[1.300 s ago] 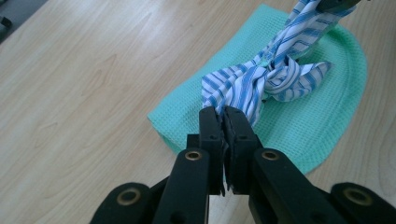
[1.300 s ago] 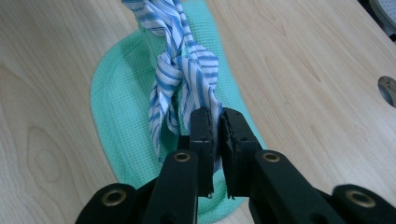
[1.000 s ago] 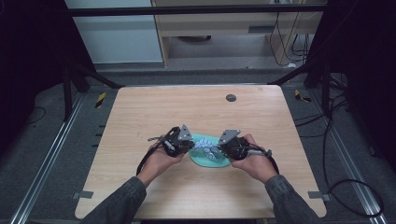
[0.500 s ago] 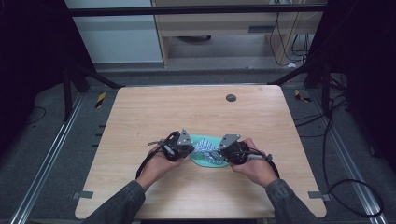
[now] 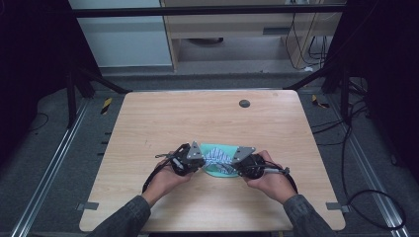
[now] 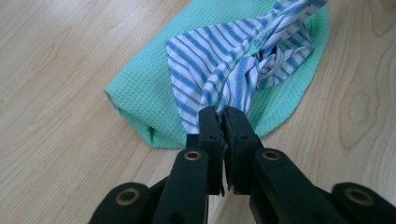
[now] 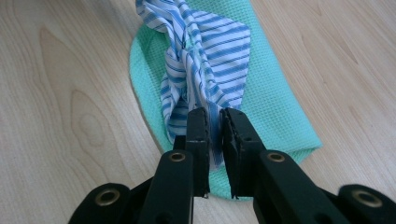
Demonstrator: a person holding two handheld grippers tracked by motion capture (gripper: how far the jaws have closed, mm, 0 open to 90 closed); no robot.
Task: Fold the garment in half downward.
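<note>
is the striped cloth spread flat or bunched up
Bunched up. The striped cloth is gathered and twisted over the green cloth, with the left gripper and right gripper each shut on an end.

The person's forearms come in from the near edge, angled toward each other. The left hand [image 5: 165,177] holds the left gripper [image 5: 200,160] pointing inward to the right; the right hand [image 5: 269,178] holds the right gripper [image 5: 236,162] pointing inward to the left. Both sets of jaws are clamped (each pinching striped fabric), their tips near each other, cables looping back beside the wrists.
</note>
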